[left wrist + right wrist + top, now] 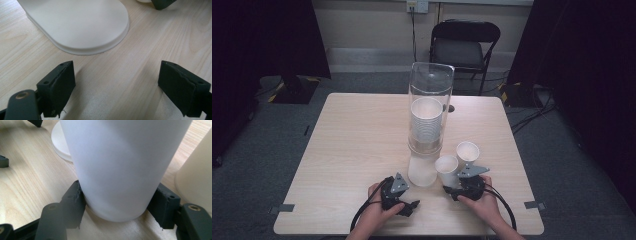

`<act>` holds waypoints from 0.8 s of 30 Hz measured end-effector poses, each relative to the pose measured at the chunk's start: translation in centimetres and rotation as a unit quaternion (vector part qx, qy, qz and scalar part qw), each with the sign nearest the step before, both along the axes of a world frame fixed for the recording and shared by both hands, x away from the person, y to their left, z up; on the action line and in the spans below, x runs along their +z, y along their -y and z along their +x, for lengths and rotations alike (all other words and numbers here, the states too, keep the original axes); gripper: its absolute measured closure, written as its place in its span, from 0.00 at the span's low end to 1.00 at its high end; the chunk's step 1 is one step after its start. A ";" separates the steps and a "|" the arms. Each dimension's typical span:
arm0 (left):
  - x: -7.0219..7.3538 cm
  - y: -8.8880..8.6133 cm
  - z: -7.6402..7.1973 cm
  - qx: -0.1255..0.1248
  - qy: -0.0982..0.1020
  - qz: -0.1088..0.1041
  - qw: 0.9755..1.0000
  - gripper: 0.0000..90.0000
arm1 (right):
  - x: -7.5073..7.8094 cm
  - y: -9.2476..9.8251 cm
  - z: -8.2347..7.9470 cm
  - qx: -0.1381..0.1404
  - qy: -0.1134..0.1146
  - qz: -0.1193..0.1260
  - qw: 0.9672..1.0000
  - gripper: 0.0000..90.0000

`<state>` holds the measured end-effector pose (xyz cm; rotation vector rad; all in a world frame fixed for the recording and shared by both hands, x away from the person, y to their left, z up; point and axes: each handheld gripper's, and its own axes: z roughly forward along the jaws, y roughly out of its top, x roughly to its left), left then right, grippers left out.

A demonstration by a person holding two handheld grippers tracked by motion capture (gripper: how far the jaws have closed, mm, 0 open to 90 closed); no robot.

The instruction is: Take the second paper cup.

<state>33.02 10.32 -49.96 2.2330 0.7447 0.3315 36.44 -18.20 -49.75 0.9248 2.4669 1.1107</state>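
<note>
A tall clear cup dispenser [430, 107] holds a stack of white paper cups [426, 125] and stands on a white base [422, 172] at the table's middle front. Just right of the base, a white paper cup [446, 167] stands upright with my right gripper [453, 188] shut on its lower part; in the right gripper view both jaws press the cup [120, 165] near its bottom. A second white cup [467, 151] stands close behind it to the right. My left gripper [411, 205] rests open and empty on the table, its jaws wide apart facing the base [80, 22].
The light wooden table [357, 140] has bare room on its left half. The front edge lies right behind both hands. A black folding chair [464, 42] stands beyond the far edge. Dark curtains hang at both sides. Tape marks sit at the near corners.
</note>
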 end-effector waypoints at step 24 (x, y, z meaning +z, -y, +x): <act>0.2 0.4 0.3 0.033 -0.005 -0.006 0.999 0.19 | -0.2 0.7 -0.2 0.007 0.009 0.003 1.000 0.40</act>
